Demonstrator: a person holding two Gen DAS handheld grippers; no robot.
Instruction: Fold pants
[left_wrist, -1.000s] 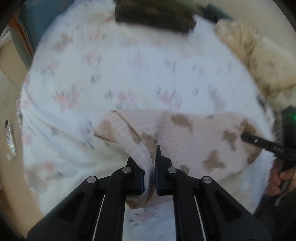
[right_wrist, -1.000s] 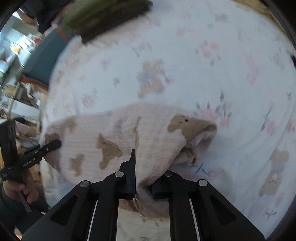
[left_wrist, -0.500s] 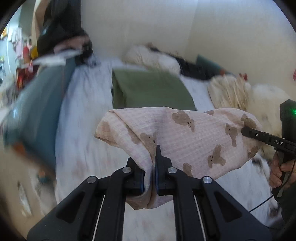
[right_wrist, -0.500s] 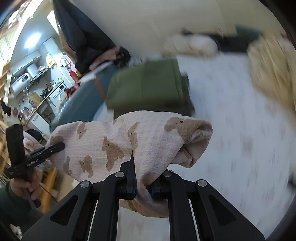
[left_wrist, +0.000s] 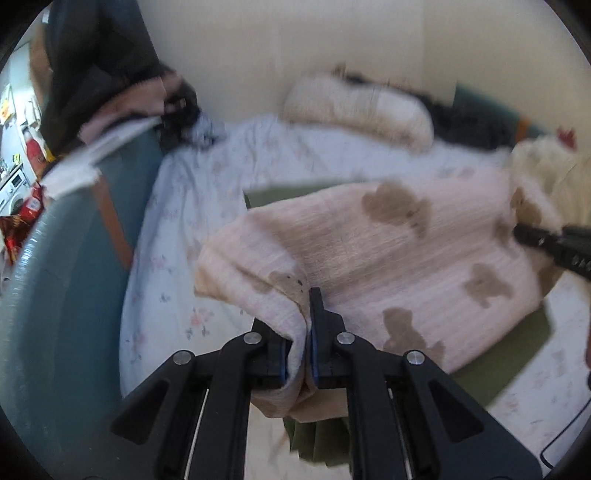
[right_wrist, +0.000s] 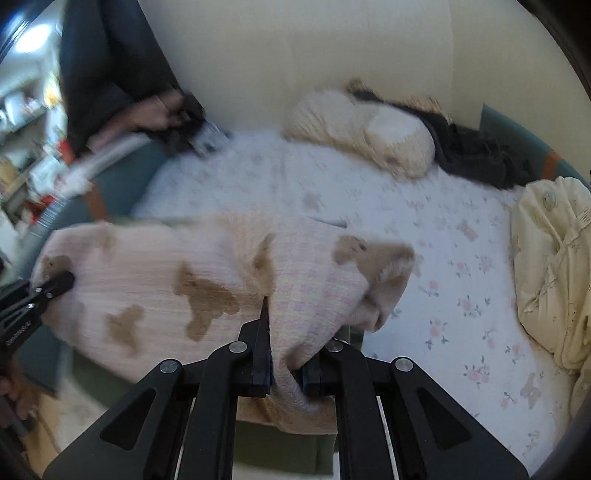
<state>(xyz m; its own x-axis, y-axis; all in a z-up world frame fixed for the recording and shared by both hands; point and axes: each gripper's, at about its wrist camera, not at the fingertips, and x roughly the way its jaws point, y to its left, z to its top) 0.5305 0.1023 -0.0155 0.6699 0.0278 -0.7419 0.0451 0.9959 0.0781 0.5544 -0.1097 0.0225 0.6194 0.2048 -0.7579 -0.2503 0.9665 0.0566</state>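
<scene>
Folded pink waffle-knit pants with brown bear print (left_wrist: 399, 258) hang between both grippers, lifted over a flat olive-green folded cloth (left_wrist: 509, 354) on the white floral bedsheet (right_wrist: 461, 258). Left gripper (left_wrist: 301, 328) jaws clamped tight on one bunched edge of the pants. Right gripper (right_wrist: 286, 347) has fabric between its jaws, pads still touching it, jaws opening slightly. Each gripper's tip shows in the other's view at the pants' far end. Cream fluffy pillow (right_wrist: 369, 133) by the wall, pale yellow quilt (right_wrist: 550, 266) to the right, both blurred.
</scene>
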